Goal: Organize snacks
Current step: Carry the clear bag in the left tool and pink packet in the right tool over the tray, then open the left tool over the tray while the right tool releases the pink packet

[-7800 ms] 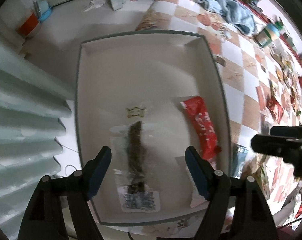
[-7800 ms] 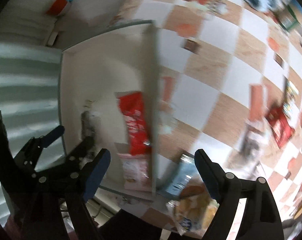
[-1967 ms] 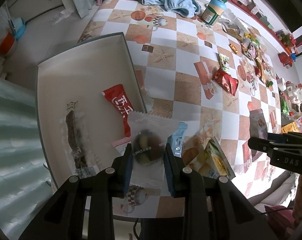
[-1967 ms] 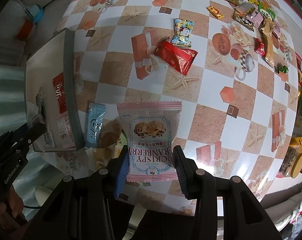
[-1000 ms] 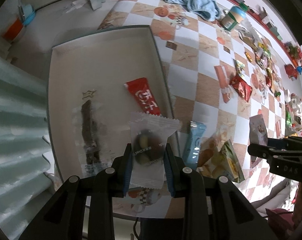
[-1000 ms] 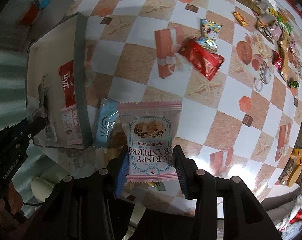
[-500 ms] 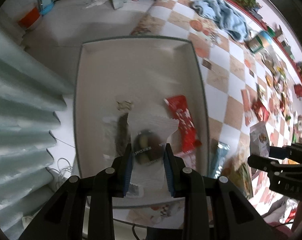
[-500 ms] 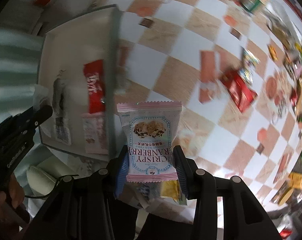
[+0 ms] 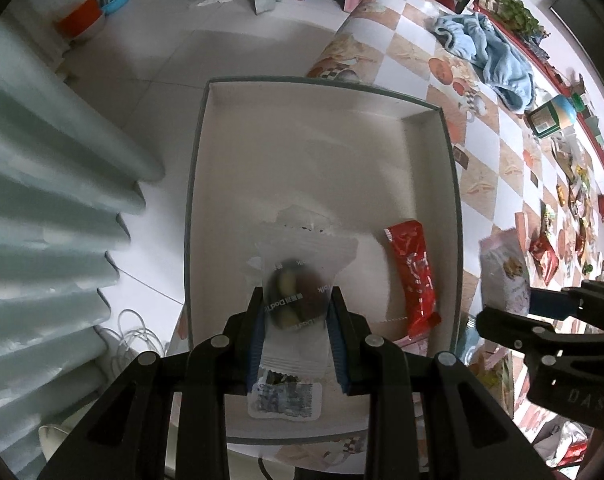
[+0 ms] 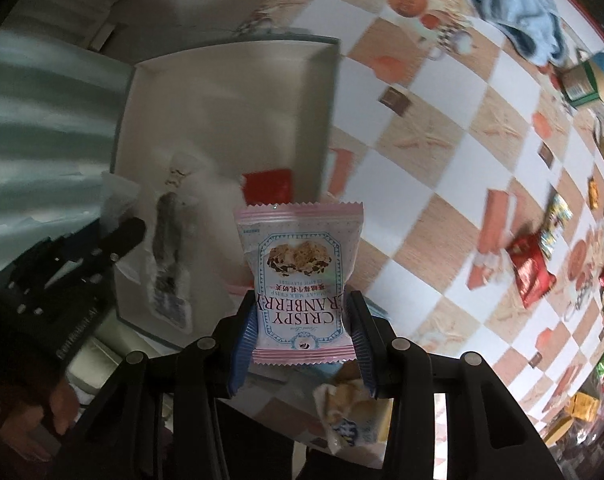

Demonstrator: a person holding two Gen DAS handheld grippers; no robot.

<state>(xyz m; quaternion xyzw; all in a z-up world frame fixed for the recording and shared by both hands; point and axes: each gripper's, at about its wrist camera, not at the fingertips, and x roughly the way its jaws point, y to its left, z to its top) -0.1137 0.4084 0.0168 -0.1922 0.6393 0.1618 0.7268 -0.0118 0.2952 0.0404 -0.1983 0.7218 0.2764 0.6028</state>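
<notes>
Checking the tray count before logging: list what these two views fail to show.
- Left wrist view: the clear wrapper in the left gripper hides the dark snack bar in the tray.
- Right wrist view: the pink cranberry packet covers most of the red packet.
- Right wrist view: far table snacks are motion-blurred.

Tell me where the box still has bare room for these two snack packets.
The box's far half is bare, from the far wall down to the red packet. The near end is crowded: the dark snack bar lies left, the red packet right.
</notes>
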